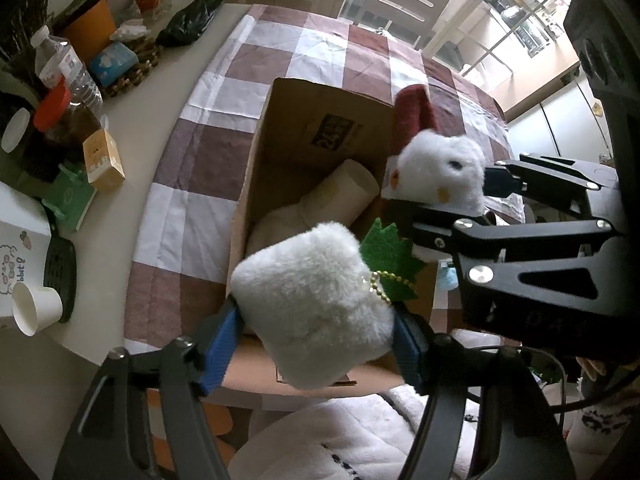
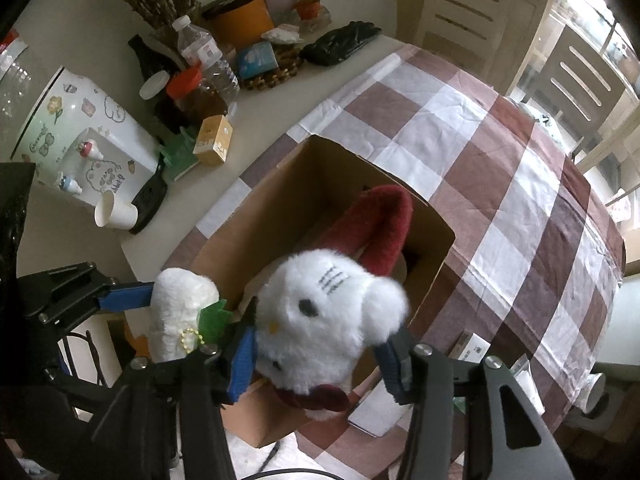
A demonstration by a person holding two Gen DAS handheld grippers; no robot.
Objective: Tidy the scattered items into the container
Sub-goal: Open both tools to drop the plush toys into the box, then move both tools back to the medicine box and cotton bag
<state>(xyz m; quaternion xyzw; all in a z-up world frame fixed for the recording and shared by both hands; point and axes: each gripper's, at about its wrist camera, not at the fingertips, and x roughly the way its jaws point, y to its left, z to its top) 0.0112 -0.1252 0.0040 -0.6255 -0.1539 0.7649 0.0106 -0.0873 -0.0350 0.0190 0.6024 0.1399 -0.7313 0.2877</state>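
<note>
Left tongs (image 1: pixel 316 344) clamp the white plush (image 1: pixel 316 308); right tongs (image 2: pixel 320 354) clamp the cat slipper (image 2: pixel 332 312) over the box (image 1: pixel 288 128). Both look light, squashy, non-fragile, so grip mid-body.

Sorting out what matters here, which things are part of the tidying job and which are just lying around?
Job: white plush in left gripper; cat plush slipper in right gripper; cardboard box.
Lying about: water bottle; paper cup; orange pot; black bag.
</note>
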